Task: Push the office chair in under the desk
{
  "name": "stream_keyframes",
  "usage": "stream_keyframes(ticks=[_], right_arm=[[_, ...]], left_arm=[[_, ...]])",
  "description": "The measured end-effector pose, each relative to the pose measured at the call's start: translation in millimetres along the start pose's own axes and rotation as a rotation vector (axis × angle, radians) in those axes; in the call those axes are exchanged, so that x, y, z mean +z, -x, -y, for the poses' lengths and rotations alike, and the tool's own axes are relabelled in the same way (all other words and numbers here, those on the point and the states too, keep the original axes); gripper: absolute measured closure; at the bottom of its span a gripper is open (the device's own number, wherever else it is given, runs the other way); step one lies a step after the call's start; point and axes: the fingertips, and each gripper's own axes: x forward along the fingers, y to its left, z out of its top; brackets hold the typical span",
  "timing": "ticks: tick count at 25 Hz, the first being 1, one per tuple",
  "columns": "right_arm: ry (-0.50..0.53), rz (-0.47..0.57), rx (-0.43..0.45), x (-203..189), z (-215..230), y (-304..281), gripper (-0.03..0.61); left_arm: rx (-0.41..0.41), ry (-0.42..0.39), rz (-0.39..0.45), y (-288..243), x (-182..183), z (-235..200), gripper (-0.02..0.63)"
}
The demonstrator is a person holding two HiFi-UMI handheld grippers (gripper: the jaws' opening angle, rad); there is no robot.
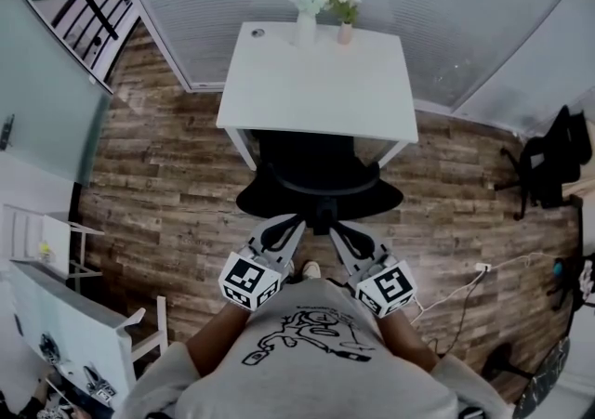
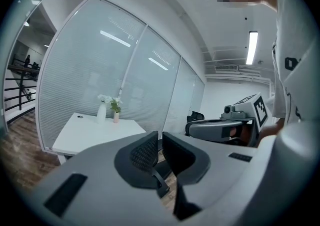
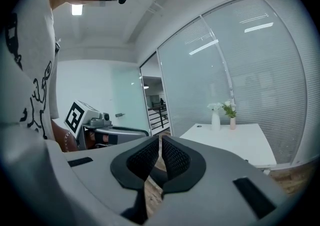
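**Head view, centre.** The office chair [image 1: 319,187] stands with its seat largely beneath the white desk [image 1: 321,92]. Its backrest projects past the near edge, between the desk legs. Below it, the left gripper [image 1: 284,228] and right gripper [image 1: 342,237] point toward the backrest, both clenched on nothing. This pose probably suits pushing rather than grasping. Contact with the chair cannot be told. Bare wooden floor [image 1: 158,194] lies open on either side. Two vases [image 1: 323,22] stand at the desk's far edge, well apart from the chair.
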Motion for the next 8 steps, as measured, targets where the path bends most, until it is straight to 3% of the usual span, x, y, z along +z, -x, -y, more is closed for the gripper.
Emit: stream_keyframes(ticks=[8], right_arm=[[0.006,-0.012,-0.014,-1.9,3.0,-1.0,0.532]], left_arm=[[-0.004,0.001,-0.005,1.0,4.3,-0.8,0.587]])
